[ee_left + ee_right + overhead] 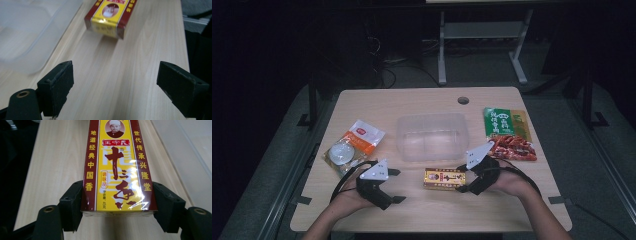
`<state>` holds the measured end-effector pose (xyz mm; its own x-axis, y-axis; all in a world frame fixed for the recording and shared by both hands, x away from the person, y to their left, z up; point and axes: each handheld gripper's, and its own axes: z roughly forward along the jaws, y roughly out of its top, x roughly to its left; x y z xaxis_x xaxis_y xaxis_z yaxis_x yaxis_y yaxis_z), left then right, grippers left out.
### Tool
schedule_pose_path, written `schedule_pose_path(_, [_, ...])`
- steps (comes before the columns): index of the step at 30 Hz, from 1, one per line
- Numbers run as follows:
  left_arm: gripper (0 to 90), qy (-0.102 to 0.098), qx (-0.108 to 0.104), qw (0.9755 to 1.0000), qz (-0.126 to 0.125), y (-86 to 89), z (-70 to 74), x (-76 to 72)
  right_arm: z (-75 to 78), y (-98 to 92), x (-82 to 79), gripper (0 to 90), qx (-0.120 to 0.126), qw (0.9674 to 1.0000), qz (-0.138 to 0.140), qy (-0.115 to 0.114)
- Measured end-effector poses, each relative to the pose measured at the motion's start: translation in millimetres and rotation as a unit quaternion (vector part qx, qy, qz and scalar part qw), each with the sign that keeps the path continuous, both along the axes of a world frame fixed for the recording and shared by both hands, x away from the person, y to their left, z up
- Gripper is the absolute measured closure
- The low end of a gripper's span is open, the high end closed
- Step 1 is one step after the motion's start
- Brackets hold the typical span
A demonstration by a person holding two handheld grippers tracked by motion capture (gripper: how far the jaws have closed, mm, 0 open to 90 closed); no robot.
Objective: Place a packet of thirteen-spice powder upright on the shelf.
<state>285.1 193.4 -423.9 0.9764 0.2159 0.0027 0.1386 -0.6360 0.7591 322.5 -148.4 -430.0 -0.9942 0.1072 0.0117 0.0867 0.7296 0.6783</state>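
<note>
The right gripper [117,205] grasps the near end of a red-and-yellow rectangular cardboard spice box [117,167], one black pad pressed against each long side; the box runs straight away from those fingers over the pale wooden table [50,170]. The left gripper [116,82] stands released, its jaws spread wide with bare wood between them, the same box beyond its fingertips. Farther off sits a clear plastic container [432,136].

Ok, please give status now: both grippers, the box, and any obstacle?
Right gripper shut on spice box, at its near end. Left gripper open, nothing between jaws. Clear plastic tub just behind box, apart from it; no obstacle between.
</note>
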Motion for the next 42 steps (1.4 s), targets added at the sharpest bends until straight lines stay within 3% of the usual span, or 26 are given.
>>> schedule_pose_path(7, [13.6,-0.014,0.017,0.9988,-0.043,-26.4,6.7,7.6,5.4,14.2,-8.9,32.2,-0.001,0.9995,0.031,-0.007])
schedule_pose_path(9, [13.6,-0.008,0.017,0.9985,-0.051,-32.8,5.0,9.3,5.7,16.3,-10.2,32.2,-0.003,0.9994,0.034,-0.008])
schedule_pose_path(13, [13.4,-0.005,0.045,0.9964,-0.072,-45.5,-1.9,8.8,7.6,19.8,-11.4,32.2,-0.003,0.9992,0.040,-0.011])
schedule_pose_path(25, [14.5,0.010,0.046,0.9957,-0.080,-49.3,-7.7,7.9,12.3,30.9,-17.4,32.2,-0.001,0.9981,0.060,-0.014])
schedule_pose_path(42, [26.1,0.020,0.028,0.9963,-0.078,-43.8,-6.9,11.3,13.2,31.1,-16.9,32.2,0.019,0.9983,0.053,-0.014])
